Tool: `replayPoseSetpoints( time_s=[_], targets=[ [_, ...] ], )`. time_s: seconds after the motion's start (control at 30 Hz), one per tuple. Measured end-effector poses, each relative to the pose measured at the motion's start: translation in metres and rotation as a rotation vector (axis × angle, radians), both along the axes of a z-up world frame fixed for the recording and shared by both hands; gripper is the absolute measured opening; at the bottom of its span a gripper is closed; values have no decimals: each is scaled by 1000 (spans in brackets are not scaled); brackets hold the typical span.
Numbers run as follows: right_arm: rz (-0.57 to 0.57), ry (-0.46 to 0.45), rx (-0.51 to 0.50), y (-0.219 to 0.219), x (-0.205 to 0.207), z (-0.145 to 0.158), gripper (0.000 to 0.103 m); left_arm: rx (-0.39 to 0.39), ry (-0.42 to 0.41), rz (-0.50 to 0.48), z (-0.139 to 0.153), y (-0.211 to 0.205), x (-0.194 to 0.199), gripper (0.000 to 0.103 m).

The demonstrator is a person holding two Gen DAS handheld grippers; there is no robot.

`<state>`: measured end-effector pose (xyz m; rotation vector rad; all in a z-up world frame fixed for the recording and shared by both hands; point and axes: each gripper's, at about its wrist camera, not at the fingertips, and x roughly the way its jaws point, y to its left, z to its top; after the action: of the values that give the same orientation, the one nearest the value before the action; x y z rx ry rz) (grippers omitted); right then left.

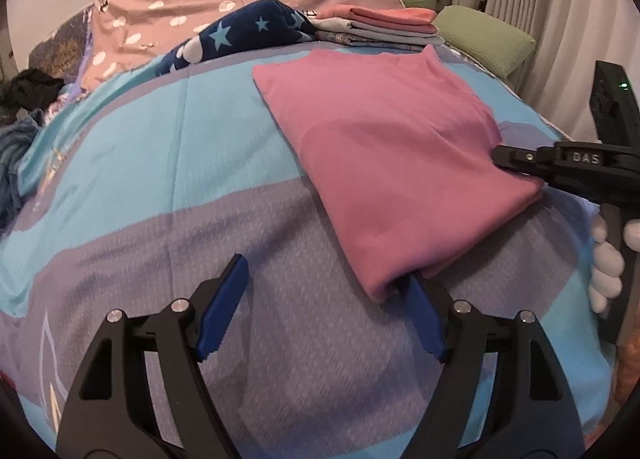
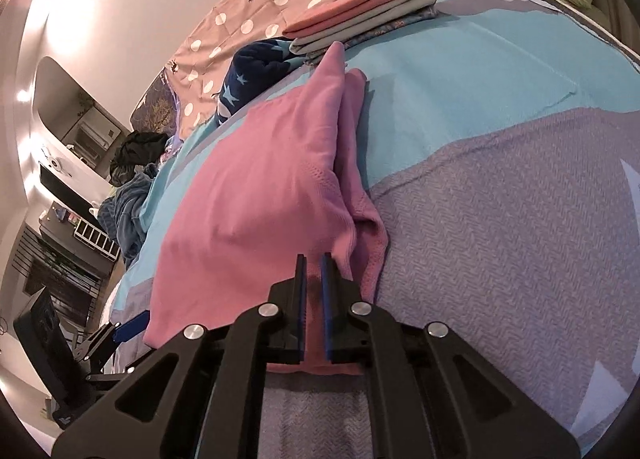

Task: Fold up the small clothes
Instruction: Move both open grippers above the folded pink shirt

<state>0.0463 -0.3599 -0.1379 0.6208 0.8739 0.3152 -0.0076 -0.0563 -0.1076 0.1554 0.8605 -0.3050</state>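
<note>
Pink garment [image 1: 384, 155] lies folded on bedspread [image 1: 160, 163]. Right gripper [image 2: 314, 267] jaws nearly together, clamped on its edge. Left gripper [image 1: 326, 291] jaws wide apart, 1 finger [image 1: 424, 323] at corner. Risk: 1-sided pull drags layers, undoing fold.

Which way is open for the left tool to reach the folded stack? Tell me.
Probably yes: the left tool is open and empty, and bare bedspread left of the pink garment leads to the folded stack; only the star blanket sits nearby.
</note>
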Motion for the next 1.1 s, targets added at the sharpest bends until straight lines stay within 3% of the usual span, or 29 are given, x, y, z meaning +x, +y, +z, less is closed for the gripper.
replayPoseSetpoints(
  time_s=[0.1, 0.17, 0.23, 0.33, 0.4, 0.47, 0.57, 0.63, 0.7, 0.77, 0.8, 0.87, 0.97, 1.0, 1.1],
  targets=[
    [-127, 25, 2, -17, -9, -4, 0, 38, 3, 37, -3, 5, -1, 76],
    [-193, 56, 38, -33, -13, -12, 0, -9, 38, 60, -7, 22, -2, 75],
    [-172, 68, 112, -44, -15, -16, 0, -46, 51, 68, -5, 33, -2, 74],
    [-147, 45, 44, -38, -18, -4, 0, -6, 30, 4, 2, 24, -17, 56],
    [-119, 6, 11, -32, -19, 7, 4, -18, 32, -49, 9, 18, -25, 33],
    [-62, -56, 2, -23, -15, 23, 4, -69, 26, -98, 21, 13, -28, 27],
    [23, -127, -17, -3, -5, 45, 4, -149, -49, -174, 50, -3, -24, 26],
    [65, -145, -30, 9, 2, 50, 5, -159, -74, -209, 53, -17, -14, 26],
    [74, -100, -74, 18, 12, 39, 5, -144, -34, -207, 38, -28, 4, 28],
    [29, -7, -143, 13, 22, 14, 0, -118, 101, -178, 3, -36, 26, 31],
    [23, 0, -86, 5, 22, 2, 0, -153, 92, -152, -8, -34, 27, 31],
    [-3, 22, -19, -11, 19, 0, 0, -143, 81, -165, -2, -37, 20, 31],
    [13, 6, -151, -2, 17, 13, 0, -170, 101, -211, 12, -38, 13, 39],
    [17, -11, -183, 2, 17, 20, 0, -160, 82, -213, 17, -39, 12, 43],
    [49, -86, -152, 4, 22, 38, 4, -128, -19, -187, 35, -36, 15, 50]
  ],
)
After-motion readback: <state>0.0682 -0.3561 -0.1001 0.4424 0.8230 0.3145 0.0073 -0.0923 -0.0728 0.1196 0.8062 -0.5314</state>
